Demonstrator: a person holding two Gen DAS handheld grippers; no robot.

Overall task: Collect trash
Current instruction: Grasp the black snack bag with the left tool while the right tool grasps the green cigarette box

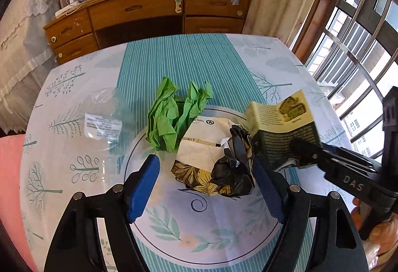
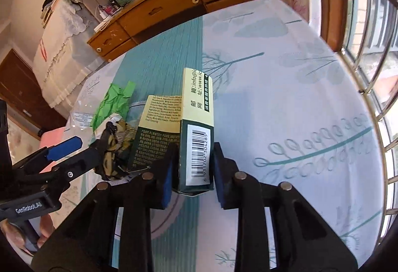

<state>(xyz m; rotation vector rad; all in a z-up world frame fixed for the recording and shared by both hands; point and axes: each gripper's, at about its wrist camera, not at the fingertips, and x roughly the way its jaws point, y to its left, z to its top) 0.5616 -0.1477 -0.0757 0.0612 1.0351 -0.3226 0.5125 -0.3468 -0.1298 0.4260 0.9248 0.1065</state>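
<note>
R gripper (image 2: 191, 170) clamps food carton (image 2: 196, 132) by its end, could pivot out; L gripper (image 1: 206, 187) wide beside it, straddling crumpled wrapper (image 1: 214, 167).

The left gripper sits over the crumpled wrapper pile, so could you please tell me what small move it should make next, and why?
Probably close the left gripper on the crumpled wrapper: its open fingers already straddle it, while the right gripper is occupied, clamped on the box.
</note>
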